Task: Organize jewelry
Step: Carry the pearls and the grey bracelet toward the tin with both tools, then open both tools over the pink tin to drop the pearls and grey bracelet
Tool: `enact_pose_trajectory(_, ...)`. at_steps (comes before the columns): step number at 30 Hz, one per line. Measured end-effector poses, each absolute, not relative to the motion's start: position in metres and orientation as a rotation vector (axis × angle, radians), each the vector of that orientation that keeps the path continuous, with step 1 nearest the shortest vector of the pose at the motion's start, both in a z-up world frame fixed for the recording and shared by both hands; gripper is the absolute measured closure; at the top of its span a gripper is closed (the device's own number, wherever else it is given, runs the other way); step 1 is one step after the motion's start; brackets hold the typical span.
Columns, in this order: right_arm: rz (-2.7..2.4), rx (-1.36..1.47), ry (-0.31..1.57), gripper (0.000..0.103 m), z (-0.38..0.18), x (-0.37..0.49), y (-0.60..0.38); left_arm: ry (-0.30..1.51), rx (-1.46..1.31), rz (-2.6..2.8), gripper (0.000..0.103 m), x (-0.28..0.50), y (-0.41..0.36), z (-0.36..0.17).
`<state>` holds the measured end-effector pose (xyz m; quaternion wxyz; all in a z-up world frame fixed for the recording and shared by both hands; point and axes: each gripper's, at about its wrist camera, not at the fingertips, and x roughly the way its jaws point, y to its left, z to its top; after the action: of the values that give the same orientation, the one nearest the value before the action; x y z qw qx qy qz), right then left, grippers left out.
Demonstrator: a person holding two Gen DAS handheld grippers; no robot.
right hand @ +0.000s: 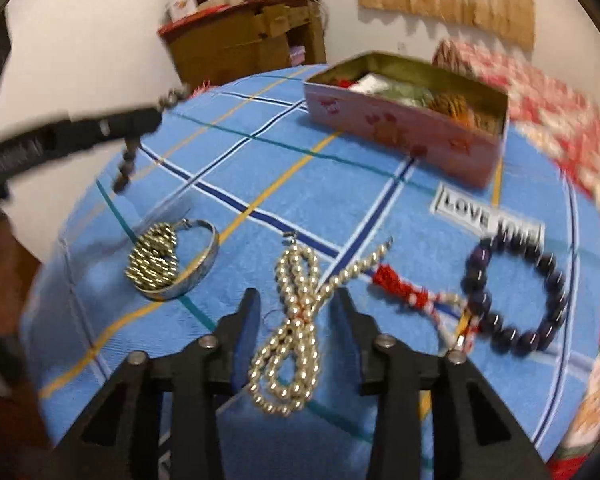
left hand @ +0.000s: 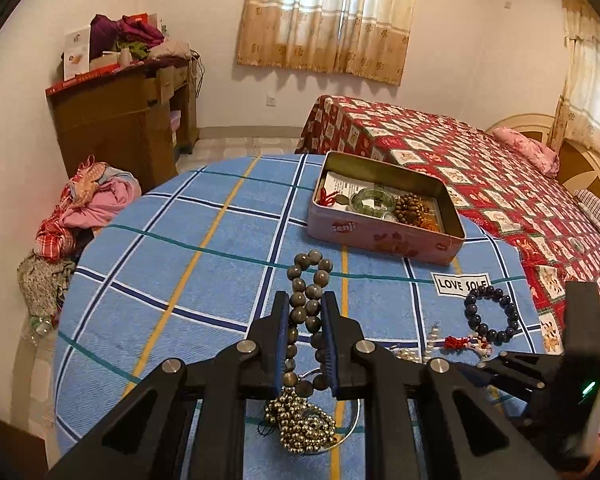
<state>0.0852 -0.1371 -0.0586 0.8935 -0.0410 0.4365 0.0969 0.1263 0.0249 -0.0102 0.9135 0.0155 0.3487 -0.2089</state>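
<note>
My left gripper point(left hand: 306, 308) is shut on a strand of grey-brown beads point(left hand: 310, 276), lifted off the blue plaid tablecloth point(left hand: 180, 260). From the right wrist view the left gripper point(right hand: 140, 122) is at the far left, the strand point(right hand: 126, 160) dangling under it. My right gripper point(right hand: 298, 300) is open, low over a looped pearl necklace point(right hand: 296, 324) that lies between its fingers untouched. A dark blue bead bracelet point(right hand: 478, 268) with a red tassel point(right hand: 392, 280) lies to the right. At the back is an open pink tin point(left hand: 380, 236) holding a green bangle point(left hand: 374, 200) and brown beads point(left hand: 410, 208).
A silver bangle point(right hand: 204, 264) with a heap of small metal beads point(right hand: 154, 260) lies on the left of the cloth. A bed with a red quilt point(left hand: 480, 168) stands behind the table, a wooden cabinet point(left hand: 120, 120) and a clothes pile point(left hand: 88, 208) to the left.
</note>
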Motion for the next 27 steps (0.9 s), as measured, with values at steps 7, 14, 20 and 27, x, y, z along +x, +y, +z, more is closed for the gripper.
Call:
enact_pose_trajectory(7,0.273,0.151,0.917,0.088,-0.050,0.077,-0.167,0.706,0.026,-0.427,0.087,0.121,0.027,-0.005)
enact_pose_trajectory(14,0.308,0.322,0.763,0.088,0.007,0.071,-0.197,0.679,0.024,-0.458,0.087,0.121,0.017,0.006)
enact_pose_trajectory(20,0.274,0.333,0.611,0.088,0.060,0.091,-0.217,0.648,0.022,-0.503,0.087,0.139,-0.007,0.021)
enact_pose_trajectory(27,0.162,0.314,0.526,0.088,0.071,0.144,-0.240,0.617,0.096,-0.496,0.087,0.184,-0.057,0.025)
